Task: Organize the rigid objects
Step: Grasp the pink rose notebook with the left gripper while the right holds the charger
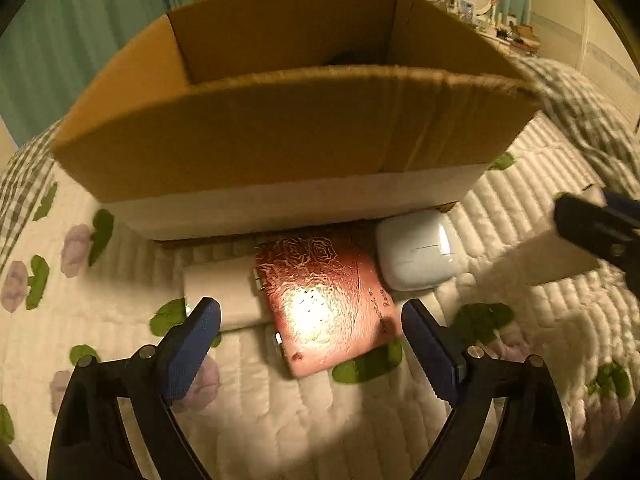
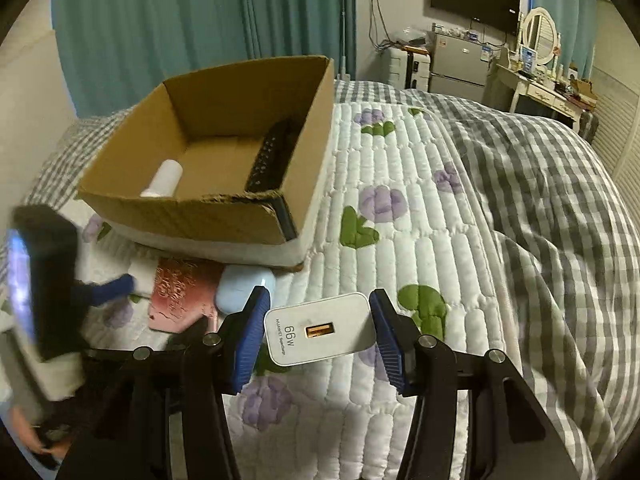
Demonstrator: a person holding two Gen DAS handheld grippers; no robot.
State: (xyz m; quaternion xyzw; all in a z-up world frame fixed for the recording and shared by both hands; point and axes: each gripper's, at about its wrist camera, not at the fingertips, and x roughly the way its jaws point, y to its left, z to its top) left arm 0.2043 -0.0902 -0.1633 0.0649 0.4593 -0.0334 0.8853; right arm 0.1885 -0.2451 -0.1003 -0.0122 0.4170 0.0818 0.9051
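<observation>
Charger (image 2: 320,330) held crosswise in right gripper (image 2: 318,334); box (image 2: 188,212) up-left, near bed edge. Left gripper (image 1: 310,350) wide, empty, over red case (image 1: 324,304).

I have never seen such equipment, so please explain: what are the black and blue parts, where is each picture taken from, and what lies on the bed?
There is no robot: a person holds two hand grippers, each with a fisheye camera looking along its blue fingers. In the left camera picture, the left gripper is open over a pink notebook, beside a pale blue case and a white flat item. In the right camera picture, the right gripper holds a white charger. On the quilt stands a cardboard box with a white bottle and a dark remote inside.
</observation>
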